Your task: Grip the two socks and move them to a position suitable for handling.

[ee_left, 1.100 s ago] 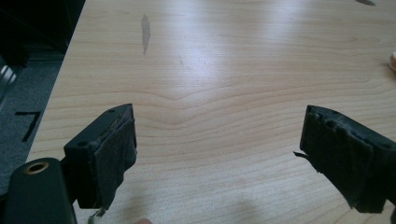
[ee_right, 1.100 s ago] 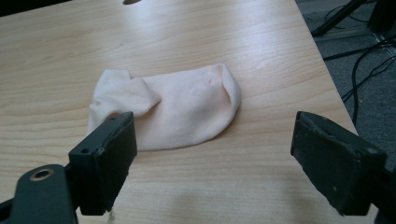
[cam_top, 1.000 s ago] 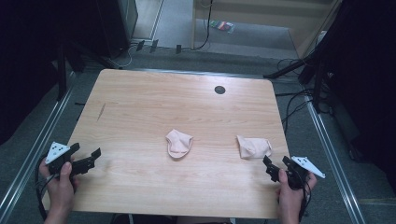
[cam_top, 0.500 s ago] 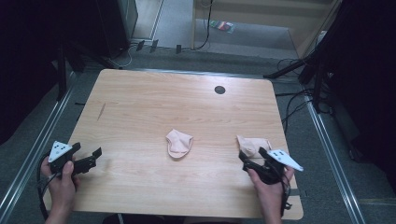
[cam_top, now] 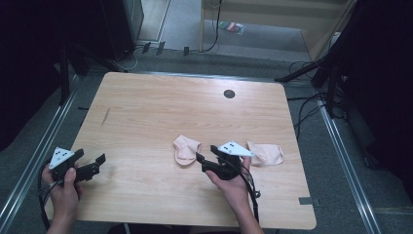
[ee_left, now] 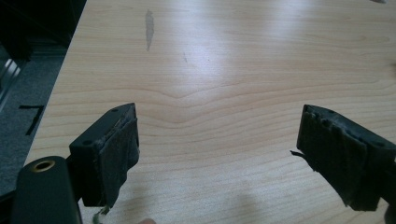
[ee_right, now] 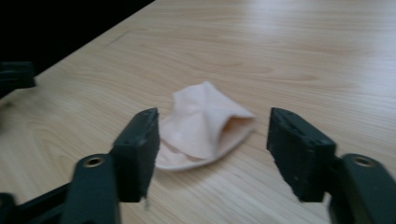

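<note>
Moved inward, right tongs (cam_top: 204, 157) gape beside a soft pink sock (cam_top: 186, 148); left tongs (cam_top: 95, 165) gape over woodgrain.

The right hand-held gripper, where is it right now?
In the high view the right hand-held gripper sits near the table's front middle, jaws open, between the two pink socks, pointing at the left sock.

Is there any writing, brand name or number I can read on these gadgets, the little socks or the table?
None can be read.
Grey plate on the right gripper: pale, a few dots, no letters.
Grey plate on the left gripper: dots, no letters.
Two pale socks: plain, no label.
Wooden table: a dark round hole and a grey smear, no print.
Colourful packet on the floor: too small and blurred to read.
</note>
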`<state>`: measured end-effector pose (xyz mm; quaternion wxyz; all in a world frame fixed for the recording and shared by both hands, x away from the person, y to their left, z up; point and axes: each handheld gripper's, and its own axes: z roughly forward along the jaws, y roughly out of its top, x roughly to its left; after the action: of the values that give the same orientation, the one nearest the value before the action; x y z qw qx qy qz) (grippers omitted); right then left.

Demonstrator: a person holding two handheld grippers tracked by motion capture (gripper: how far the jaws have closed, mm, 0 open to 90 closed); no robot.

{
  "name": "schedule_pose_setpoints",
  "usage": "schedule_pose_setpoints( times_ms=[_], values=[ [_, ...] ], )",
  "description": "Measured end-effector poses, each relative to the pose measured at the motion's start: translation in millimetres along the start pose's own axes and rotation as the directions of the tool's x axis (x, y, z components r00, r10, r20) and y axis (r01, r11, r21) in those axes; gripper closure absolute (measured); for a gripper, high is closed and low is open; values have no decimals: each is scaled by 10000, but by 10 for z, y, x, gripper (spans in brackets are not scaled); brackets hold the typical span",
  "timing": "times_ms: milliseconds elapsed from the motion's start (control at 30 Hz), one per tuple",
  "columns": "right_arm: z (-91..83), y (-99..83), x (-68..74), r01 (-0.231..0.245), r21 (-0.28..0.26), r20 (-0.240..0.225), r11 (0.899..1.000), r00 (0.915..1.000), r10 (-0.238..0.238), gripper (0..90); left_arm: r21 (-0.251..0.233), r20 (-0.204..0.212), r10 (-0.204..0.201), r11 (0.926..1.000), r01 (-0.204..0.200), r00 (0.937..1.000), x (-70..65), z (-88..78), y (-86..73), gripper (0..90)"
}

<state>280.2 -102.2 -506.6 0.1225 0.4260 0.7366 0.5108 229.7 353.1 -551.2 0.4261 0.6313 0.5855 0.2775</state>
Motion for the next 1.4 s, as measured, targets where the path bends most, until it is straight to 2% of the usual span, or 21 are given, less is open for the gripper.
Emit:
schedule_pose_setpoints(
  times_ms=[133,267,300,400,533,600,633,667,700,800,867,967,1100,1167,1200,1233,1267,1300,1333,1367,1400],
  values=[
    [175,0,63,239,201,-252,9995,9994,-234,461,-27,12,-70,10000,70,10000,10,3,-1,137],
    [429,-23,144,1041,731,-255,9919,9944,-1025,441,48,62,-62,10000,62,10000,6,6,2,137],
    [581,-50,171,1481,1343,-241,9798,9890,-1462,367,72,50,-31,10000,31,10000,3,12,3,137],
    [736,-98,194,1943,1926,-89,9618,9805,-1963,349,120,39,-64,9999,64,10000,3,17,6,137],
    [812,-140,217,2233,2153,328,9507,9713,-2356,410,157,56,-87,9998,86,9999,7,17,7,137],
    [816,-172,241,2519,2196,779,9425,9585,-2743,498,152,32,-73,9999,72,10000,3,18,7,137],
    [809,-178,249,2539,2150,880,9430,9567,-2776,668,163,-41,-12,9999,13,10000,-4,18,8,137],
    [809,-178,249,2539,2150,880,9430,9567,-2776,668,163,-41,-12,9999,13,10000,-4,18,8,137],
    [796,-182,245,2506,2119,1269,9446,9513,-2809,813,167,-120,91,9998,-89,9999,-14,16,7,137],
    [789,-163,213,2443,2141,1167,9458,9549,-2731,839,84,-234,151,9999,-150,9996,-33,5,7,137],
    [706,-103,179,1793,1850,1501,9662,9665,-2080,846,-74,-91,-46,10000,45,9999,-61,-19,26,138],
    [529,-19,197,1221,1236,1588,9848,9772,-1411,845,-285,220,-1,9996,7,9998,-253,-45,82,138],
    [334,20,282,940,897,1613,9915,9810,-1076,845,-269,817,174,9995,-153,9965,-506,-35,116,138],
    [184,-28,404,719,737,1577,9947,9840,-828,844,-184,1612,390,9992,-365,9861,-846,-28,107,138],
    [184,-28,404,719,737,1577,9947,9840,-828,844,-184,1612,390,9992,-365,9861,-846,-28,107,137],
    [121,-101,503,810,662,1601,9945,9829,-908,844,-85,2157,389,9992,-379,9757,-1083,-23,80,138],
    [99,-142,553,691,686,1569,9952,9844,-792,844,-85,2157,389,9992,-379,9757,-1083,-23,80,138],
    [90,-183,599,691,733,1542,9949,9848,-797,843,-20,2645,487,9987,-500,9632,-1281,-17,55,137],
    [90,-183,599,691,733,1542,9949,9848,-797,843,-20,2645,487,9987,-500,9632,-1281,-17,55,138],
    [87,-261,695,835,911,1657,9923,9813,-977,843,76,3063,492,9985,-541,9507,-1413,2,30,138],
    [81,-298,733,805,942,1664,9923,9814,-954,843,76,3063,492,9985,-541,9507,-1413,2,30,139]
  ],
)
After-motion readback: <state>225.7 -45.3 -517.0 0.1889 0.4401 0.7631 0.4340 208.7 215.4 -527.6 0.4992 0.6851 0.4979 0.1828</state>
